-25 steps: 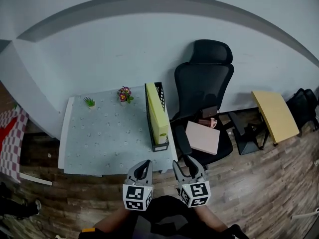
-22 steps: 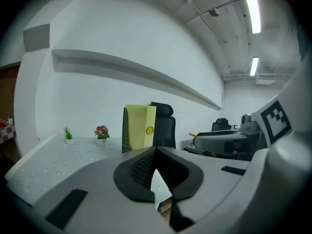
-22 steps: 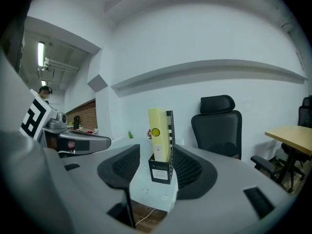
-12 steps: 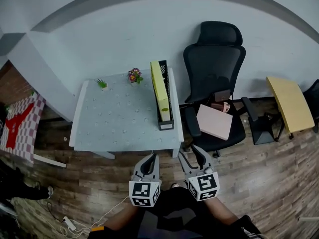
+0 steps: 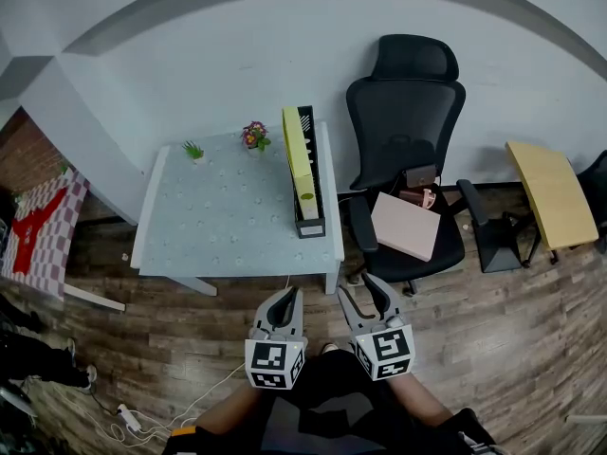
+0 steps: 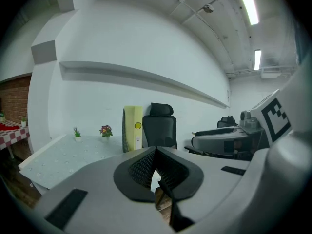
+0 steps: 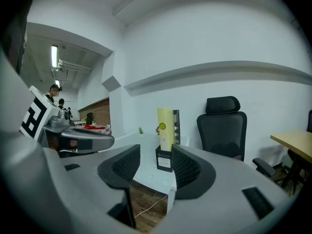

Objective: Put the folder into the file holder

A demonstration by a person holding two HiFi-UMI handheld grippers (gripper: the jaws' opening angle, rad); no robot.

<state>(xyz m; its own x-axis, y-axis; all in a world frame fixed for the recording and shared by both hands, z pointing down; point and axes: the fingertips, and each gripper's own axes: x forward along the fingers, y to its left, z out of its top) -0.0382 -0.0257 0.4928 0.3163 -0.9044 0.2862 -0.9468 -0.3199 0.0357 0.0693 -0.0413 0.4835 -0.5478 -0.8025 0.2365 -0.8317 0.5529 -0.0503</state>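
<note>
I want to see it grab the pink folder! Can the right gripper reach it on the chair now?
Probably not from here; it needs to move closer. The right gripper, fingers apart and empty, hangs over the floor short of the chair. Nothing blocks the folder lying on it, though.

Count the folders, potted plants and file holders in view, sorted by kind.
Folders: 2, a yellow folder in the file holder and a pink folder on the chair.
Potted plants: 2, a green plant and a flowering plant.
File holders: 1.
Total: 5.
</note>
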